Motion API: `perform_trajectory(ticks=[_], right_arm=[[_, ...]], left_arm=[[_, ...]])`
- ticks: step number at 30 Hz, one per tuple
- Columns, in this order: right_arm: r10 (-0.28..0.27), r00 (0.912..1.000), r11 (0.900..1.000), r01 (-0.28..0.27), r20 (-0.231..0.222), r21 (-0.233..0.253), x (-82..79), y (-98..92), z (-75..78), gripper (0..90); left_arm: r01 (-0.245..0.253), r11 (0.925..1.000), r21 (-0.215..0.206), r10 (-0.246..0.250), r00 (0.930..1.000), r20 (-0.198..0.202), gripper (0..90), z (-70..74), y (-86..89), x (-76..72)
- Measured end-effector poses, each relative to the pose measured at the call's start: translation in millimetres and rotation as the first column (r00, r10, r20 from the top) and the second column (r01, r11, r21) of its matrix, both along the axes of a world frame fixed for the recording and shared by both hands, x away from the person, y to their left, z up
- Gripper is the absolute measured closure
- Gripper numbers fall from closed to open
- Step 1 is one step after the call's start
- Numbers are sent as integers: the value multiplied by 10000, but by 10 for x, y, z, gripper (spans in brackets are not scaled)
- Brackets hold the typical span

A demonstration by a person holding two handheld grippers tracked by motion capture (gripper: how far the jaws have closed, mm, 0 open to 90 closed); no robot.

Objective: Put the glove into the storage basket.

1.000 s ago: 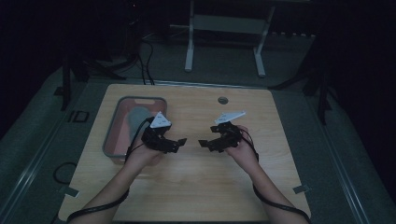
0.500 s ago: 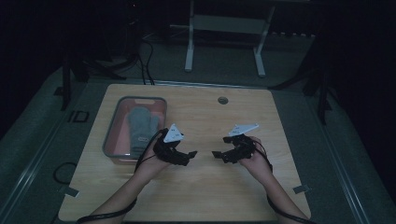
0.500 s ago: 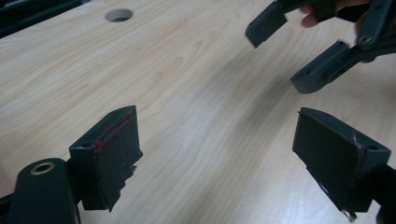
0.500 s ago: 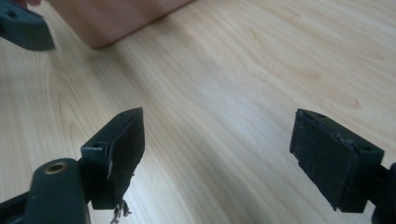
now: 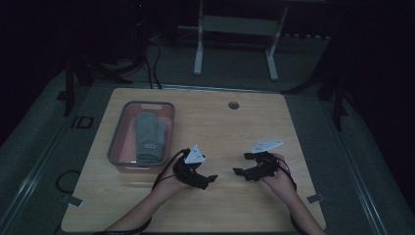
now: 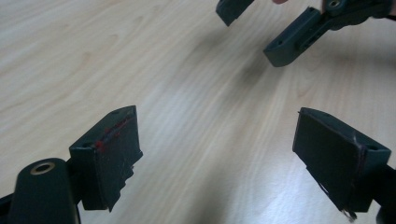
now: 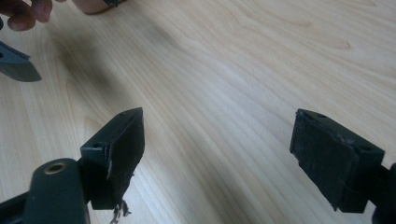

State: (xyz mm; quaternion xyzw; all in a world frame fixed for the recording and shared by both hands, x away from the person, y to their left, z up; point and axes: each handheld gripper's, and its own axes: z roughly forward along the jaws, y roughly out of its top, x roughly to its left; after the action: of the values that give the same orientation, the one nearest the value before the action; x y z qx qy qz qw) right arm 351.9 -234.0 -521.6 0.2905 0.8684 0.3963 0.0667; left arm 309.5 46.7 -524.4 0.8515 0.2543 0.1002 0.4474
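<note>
- Left gripper (image 5: 211, 178): black plastic body, topped by a pale grey three-cornered plate, with a thin black cable looping off its near left side.
- Its two jaws are flat, dark, block-shaped pads; the left pad carries red smears along its edge, and a brass-coloured ring sits in the arm below it.
- Right gripper (image 5: 237, 172): same black build, grey plate, black cable.
- Its pads look frayed at the lower edges.
- Both forearms are bare, no sleeves visible.

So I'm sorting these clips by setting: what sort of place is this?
Probably a lab or recording room, not a home: a bare wooden table on a dark floor, cables trailing behind it, a white metal stand at the back, and a tray holding grey mittens.
</note>
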Motion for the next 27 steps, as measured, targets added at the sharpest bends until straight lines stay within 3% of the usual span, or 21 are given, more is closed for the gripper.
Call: perform_trajectory(ticks=[10, 17, 27], right_arm=[[-49, 10000, 9999, 50, -61, 149, -152, -254, -146, 176], [-329, 9994, 9980, 323, 102, 544, -262, -431, -241, 182], [-809, 9967, 9958, 803, 118, 449, -396, -660, -355, 169]], left_arm=[[546, 9984, -137, -549, 9983, -205, 154, -151, -158, -124], [857, 9963, -101, -857, 9963, 30, 154, -208, -258, -214], [1124, 9936, 88, -1124, 9937, 16, 153, -304, -324, -253]])
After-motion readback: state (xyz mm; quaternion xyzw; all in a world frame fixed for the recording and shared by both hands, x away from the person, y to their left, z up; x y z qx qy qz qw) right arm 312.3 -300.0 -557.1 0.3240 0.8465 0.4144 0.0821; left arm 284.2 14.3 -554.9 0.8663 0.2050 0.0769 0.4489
